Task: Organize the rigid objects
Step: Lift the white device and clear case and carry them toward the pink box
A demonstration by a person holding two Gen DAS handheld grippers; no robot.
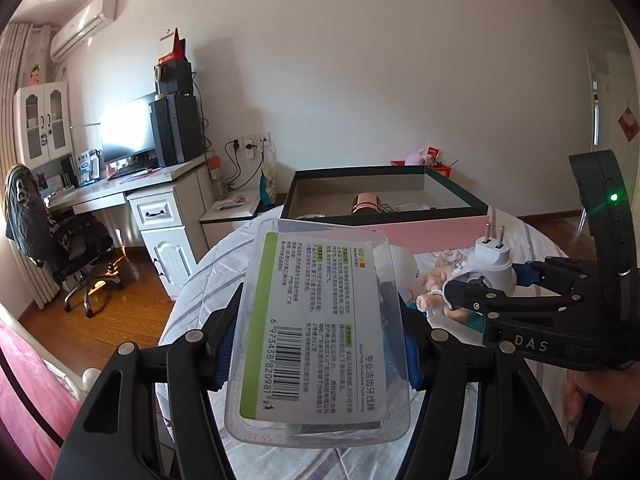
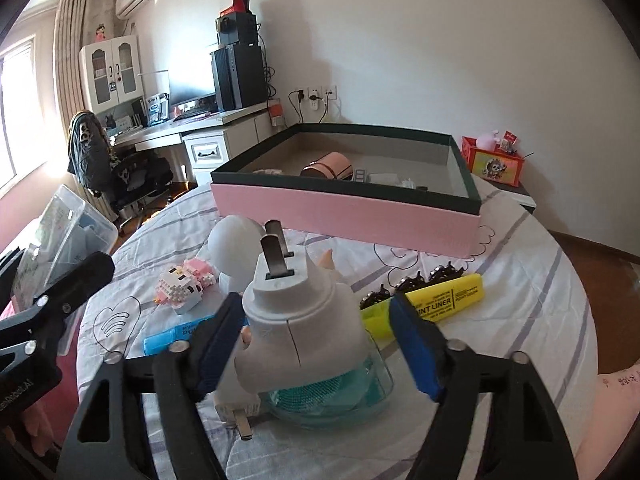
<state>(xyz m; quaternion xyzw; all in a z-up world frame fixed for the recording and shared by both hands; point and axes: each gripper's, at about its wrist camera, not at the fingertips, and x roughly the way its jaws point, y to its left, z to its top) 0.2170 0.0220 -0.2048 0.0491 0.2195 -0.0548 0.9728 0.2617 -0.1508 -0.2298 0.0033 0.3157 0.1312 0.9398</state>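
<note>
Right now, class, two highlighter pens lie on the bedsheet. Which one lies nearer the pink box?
The yellow highlighter, right of the held plug device, lies nearer the pink box. The blue highlighter lies farther back on the left.

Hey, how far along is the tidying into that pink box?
A few items, including a pink cylinder, already lie in the box. In hand: the left gripper clamps a clear case; the right gripper brackets a white plug device, grip unclear. Left on the bed: yellow highlighter, blue highlighter, block toy.
</note>
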